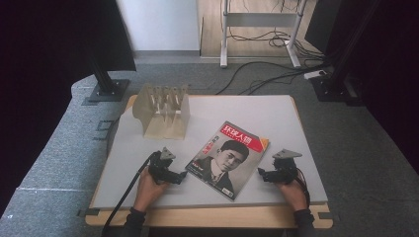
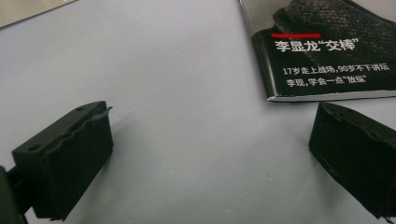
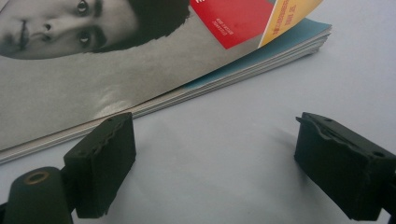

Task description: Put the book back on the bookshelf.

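Magazine with a glossy black-and-white portrait cover and red title block [image 1: 228, 159] lies flat and askew on the pale grey table mat [image 1: 276, 116], between my two tongs. I see my left gripper [image 1: 181, 175] just beside its lower left edge, jaws spread wide and empty. My right gripper [image 1: 260, 174] (equally empty) gapes near the page edges. A beige slotted wooden rack [image 1: 163, 111] stands well behind.

Magazine [image 1: 228, 159] flat on table, closed, turned askew, portrait cover up, corner curling
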### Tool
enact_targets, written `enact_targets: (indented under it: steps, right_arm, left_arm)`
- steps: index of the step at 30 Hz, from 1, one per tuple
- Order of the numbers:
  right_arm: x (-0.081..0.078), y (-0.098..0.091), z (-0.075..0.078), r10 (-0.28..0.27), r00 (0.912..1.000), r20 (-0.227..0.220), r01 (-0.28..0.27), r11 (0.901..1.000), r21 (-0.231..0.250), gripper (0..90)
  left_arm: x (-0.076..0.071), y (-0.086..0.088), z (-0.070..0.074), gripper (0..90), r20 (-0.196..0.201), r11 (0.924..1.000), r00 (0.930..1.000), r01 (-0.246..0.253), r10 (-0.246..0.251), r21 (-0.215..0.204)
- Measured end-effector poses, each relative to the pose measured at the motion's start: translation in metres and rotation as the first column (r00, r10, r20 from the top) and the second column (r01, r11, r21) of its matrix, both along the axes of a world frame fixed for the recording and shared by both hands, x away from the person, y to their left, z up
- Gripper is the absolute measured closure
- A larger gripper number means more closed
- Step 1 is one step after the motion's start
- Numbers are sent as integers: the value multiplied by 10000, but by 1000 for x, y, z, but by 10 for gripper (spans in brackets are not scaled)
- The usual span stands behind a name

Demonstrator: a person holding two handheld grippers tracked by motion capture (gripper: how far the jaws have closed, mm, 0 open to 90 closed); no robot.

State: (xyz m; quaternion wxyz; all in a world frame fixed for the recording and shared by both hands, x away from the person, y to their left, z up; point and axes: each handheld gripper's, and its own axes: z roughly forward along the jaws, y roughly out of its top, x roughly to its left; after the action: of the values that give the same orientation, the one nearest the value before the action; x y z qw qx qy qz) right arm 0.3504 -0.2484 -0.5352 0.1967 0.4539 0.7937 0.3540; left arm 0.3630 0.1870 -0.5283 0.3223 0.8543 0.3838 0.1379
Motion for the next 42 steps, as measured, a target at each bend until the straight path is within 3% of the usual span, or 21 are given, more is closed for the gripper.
enact_targets:
  steps: [6,13,17,24,39,42]
  right_arm:
    - [0,0,0,-7,10000,-9,7,10000,9,119]
    - [0,0,0,-9,10000,-30,9,10000,17,121]
    - [0,0,1,-10,10000,-47,10,10000,27,121]
    - [2,1,3,88,9998,-150,-89,9999,-76,127]
    - [13,5,25,506,9987,65,-506,9987,56,92]
    - [19,8,28,624,9980,83,-624,9980,-88,93]
  left_arm:
    - [0,1,0,0,-8,9998,9998,175,-175,6]
    - [3,3,5,0,-363,9978,9972,656,-655,25]
    - [4,0,10,0,-231,9957,9954,930,-930,9]
    - [10,-9,16,0,-322,9921,9920,1215,-1225,-295]
    - [24,-24,31,0,-359,9872,9873,1528,-1546,-463]
    - [30,-31,34,0,-329,9875,9869,1573,-1576,-136]
